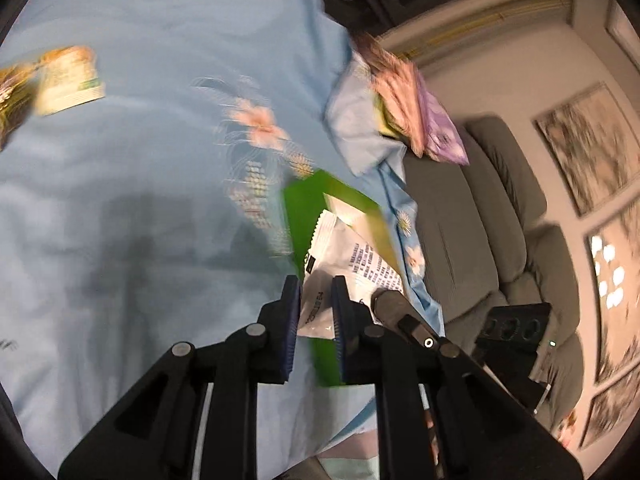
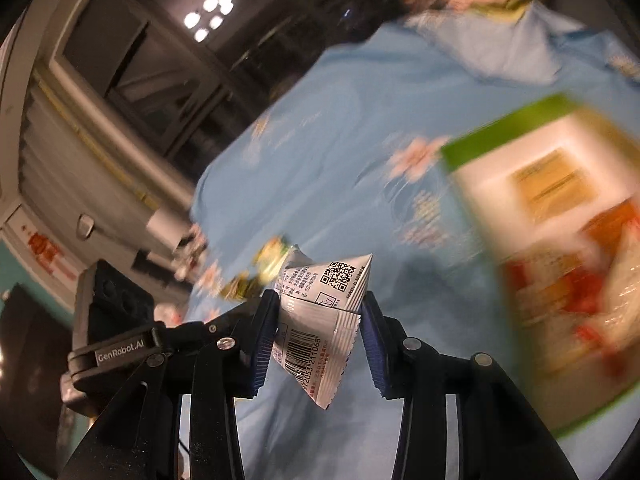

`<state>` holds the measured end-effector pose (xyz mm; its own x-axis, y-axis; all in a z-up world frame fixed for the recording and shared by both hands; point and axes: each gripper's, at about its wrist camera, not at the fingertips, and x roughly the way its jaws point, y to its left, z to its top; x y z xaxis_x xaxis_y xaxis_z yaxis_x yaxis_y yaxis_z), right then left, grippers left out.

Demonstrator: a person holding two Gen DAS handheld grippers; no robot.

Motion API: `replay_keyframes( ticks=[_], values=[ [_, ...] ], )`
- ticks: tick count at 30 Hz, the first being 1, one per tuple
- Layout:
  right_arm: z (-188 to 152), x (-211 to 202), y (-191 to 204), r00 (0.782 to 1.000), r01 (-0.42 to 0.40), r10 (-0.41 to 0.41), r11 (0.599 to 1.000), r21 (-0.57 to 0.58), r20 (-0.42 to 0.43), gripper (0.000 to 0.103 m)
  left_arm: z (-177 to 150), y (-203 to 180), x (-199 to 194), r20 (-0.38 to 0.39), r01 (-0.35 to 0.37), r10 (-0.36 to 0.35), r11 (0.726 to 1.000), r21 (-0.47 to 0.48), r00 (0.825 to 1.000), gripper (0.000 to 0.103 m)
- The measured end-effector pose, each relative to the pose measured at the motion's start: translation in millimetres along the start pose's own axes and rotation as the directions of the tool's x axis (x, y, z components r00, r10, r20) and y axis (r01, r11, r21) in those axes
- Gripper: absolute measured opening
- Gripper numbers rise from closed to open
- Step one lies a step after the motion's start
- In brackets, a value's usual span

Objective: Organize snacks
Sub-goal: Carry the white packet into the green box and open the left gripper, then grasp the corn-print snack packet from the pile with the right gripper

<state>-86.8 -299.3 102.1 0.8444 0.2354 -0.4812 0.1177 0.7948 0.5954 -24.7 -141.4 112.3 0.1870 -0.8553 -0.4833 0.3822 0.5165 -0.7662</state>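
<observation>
Blue ribbed pads of the left gripper (image 1: pixel 316 312) stand nearly together, pinching the edge of a green snack box (image 1: pixel 304 208) with what looks like a white sachet (image 1: pixel 352 256) pressed against it; the box rises off the blue flowered bedsheet (image 1: pixel 140 160). Across from it, the right gripper (image 2: pixel 320 320) clamps a small white foil packet (image 2: pixel 320 316) between its pads, the packet folded into a peak with its barcode and QR code showing, held clear of the sheet.

Both things look light. The packet is thin foil, soft and crumpling under the pads, probably slick, so a hold across its sealed serrated edge would slip least and spare the contents. The box is stiff card with glossy faces; held by one thin edge it is likely to swing or twist, so a grip nearer its middle, across the narrow thickness, would steady it.

Farther out in the left view, more snack packs (image 1: pixel 64 80) lie on the sheet, well apart from the gripper, and a heap of pink and purple bags (image 1: pixel 416 116) sits at the bed's edge beside a grey sofa (image 1: pixel 492 208).
</observation>
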Motion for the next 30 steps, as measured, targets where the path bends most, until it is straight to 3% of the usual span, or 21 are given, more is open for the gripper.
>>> replay_keyframes(
  ticks=[5, 9, 10, 11, 12, 13, 14, 15, 16, 17, 20, 24, 26, 28, 30],
  values=[
    [17.9, -42.1, -53.0, 0.985, 0.113, -0.125, 0.989, 0.100, 0.119, 0.042, 3.7, -45.8, 75.4, -0.093, 0.023, -0.016, 0.997, 0.070, 0.996, 0.013],
    [23.1, -56.7, -91.6, 0.967, 0.182, -0.213, 0.962, 0.205, 0.141, 0.043, -0.6, -65.9, 123.6, -0.143, -0.005, 0.021, 0.994, 0.112, 0.989, 0.014],
    [23.1, -57.8, -94.0, 0.959, 0.208, -0.242, 0.953, 0.218, 0.146, 0.044, -2.7, -67.7, 127.4, -0.154, -0.008, 0.026, 0.993, 0.117, 0.988, 0.019],
    [23.3, -59.3, -95.9, 0.951, 0.230, -0.269, 0.945, 0.232, 0.151, 0.051, -4.9, -68.8, 133.0, -0.170, -0.011, 0.031, 0.993, 0.117, 0.985, 0.034],
    [23.7, -60.0, -98.9, 0.944, 0.255, -0.296, 0.935, 0.247, 0.146, 0.058, -5.9, -68.4, 133.6, -0.180, -0.020, 0.039, 0.994, 0.105, 0.983, 0.037],
    [24.0, -61.6, -103.2, 0.939, 0.274, -0.319, 0.921, 0.278, 0.131, 0.068, -5.7, -65.3, 131.4, -0.174, -0.045, 0.058, 0.996, 0.081, 0.983, 0.056],
    [24.0, -66.1, -108.4, 0.939, 0.272, -0.322, 0.912, 0.308, 0.123, 0.086, -3.4, -62.1, 125.8, -0.159, -0.051, 0.060, 0.997, 0.062, 0.985, 0.085],
    [22.9, -70.4, -111.7, 0.944, 0.247, -0.305, 0.908, 0.338, 0.129, 0.095, -2.5, -59.1, 117.1, -0.126, -0.036, 0.041, 0.998, 0.043, 0.991, 0.097],
    [21.6, -75.4, -112.3, 0.948, 0.221, -0.283, 0.913, 0.343, 0.142, 0.103, -2.1, -55.9, 103.2, -0.070, -0.011, 0.014, 0.999, 0.031, 0.997, 0.103],
    [19.8, -80.6, -112.2, 0.955, 0.185, -0.250, 0.923, 0.338, 0.161, 0.103, -2.1, -55.0, 89.9, -0.023, -0.015, 0.016, 0.999, 0.033, 1.000, 0.103],
    [21.0, -79.6, -97.0, 0.962, 0.171, -0.224, 0.941, 0.292, 0.158, 0.103, -0.8, -49.8, 55.9, 0.049, -0.111, 0.107, 0.990, 0.084, 0.993, 0.103],
    [17.2, -58.7, -71.8, 0.966, 0.205, -0.234, 0.950, 0.234, 0.105, 0.103, -7.4, -32.2, 24.0, 0.091, -0.301, 0.289, 0.939, 0.165, 0.953, 0.103],
    [12.8, -42.8, -56.6, 0.979, 0.188, -0.201, 0.962, 0.198, 0.046, 0.103, -15.8, -15.7, 9.9, 0.104, -0.401, 0.387, 0.894, 0.201, 0.916, 0.103],
    [11.5, -25.0, -37.1, 0.980, 0.200, -0.200, 0.968, 0.149, -0.014, 0.103, -27.2, 5.7, -4.2, 0.125, -0.504, 0.488, 0.835, 0.220, 0.864, 0.103],
    [8.0, -6.3, -11.8, 0.979, 0.203, -0.200, 0.976, 0.082, -0.046, 0.103, -38.3, 26.8, -17.1, 0.138, -0.551, 0.534, 0.804, 0.223, 0.834, 0.103]
  ],
)
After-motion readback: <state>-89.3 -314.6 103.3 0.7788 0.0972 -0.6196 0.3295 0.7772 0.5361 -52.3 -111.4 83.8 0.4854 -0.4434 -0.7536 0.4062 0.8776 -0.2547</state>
